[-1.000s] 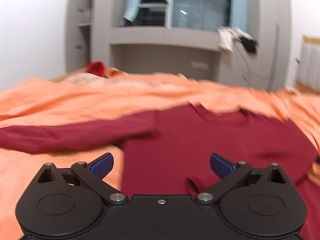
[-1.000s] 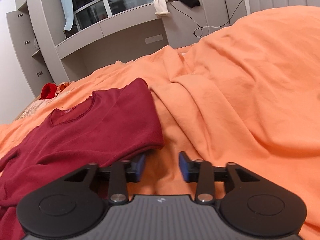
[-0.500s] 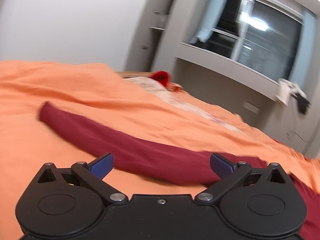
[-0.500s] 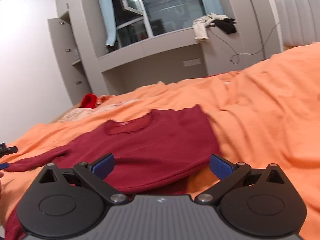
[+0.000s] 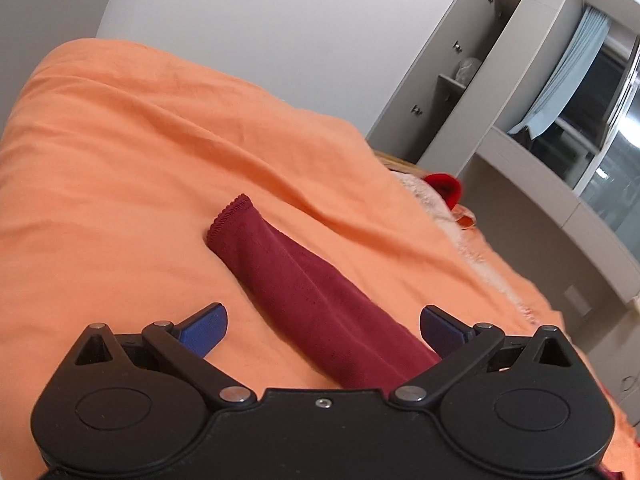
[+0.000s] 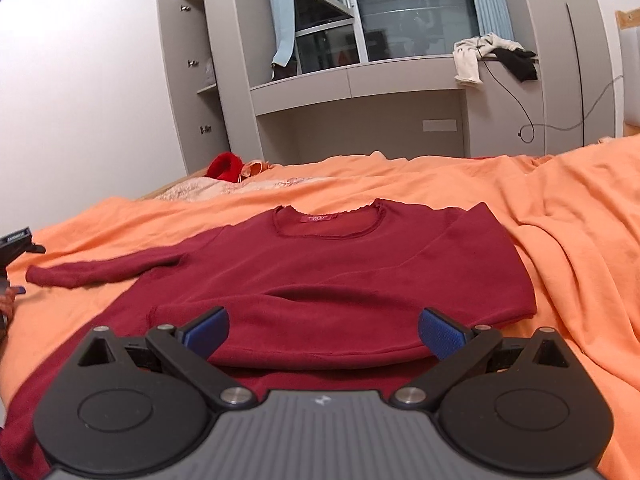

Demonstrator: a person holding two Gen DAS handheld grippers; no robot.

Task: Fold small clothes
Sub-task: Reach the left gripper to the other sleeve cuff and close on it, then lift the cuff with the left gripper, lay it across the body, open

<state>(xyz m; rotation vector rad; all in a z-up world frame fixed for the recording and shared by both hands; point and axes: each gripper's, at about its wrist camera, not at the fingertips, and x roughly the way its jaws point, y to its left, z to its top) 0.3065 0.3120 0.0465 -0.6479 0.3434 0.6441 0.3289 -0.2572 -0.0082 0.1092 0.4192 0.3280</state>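
Note:
A dark red long-sleeved top [image 6: 360, 264] lies flat on the orange bedcover [image 6: 560, 240], neckline away from me. One sleeve is folded across its front; the other sleeve [image 6: 108, 270] stretches out to the left. My right gripper [image 6: 322, 330] is open and empty, just above the folded sleeve near the hem. In the left wrist view the outstretched sleeve [image 5: 304, 296] runs between the fingers of my open left gripper [image 5: 322, 330], its cuff pointing away. The left gripper [image 6: 12, 260] shows at the left edge of the right wrist view.
A red item and pale cloths [image 6: 226, 166] lie at the bed's far left. Grey cupboards with an open door [image 5: 460, 80] and a window ledge with clothes [image 6: 492, 56] stand behind. The bedcover is rumpled on the right [image 6: 580, 220].
My right gripper opened, let go of the top's edge and drew back to face the whole top. My left gripper swung left from the body of the top to the outstretched sleeve.

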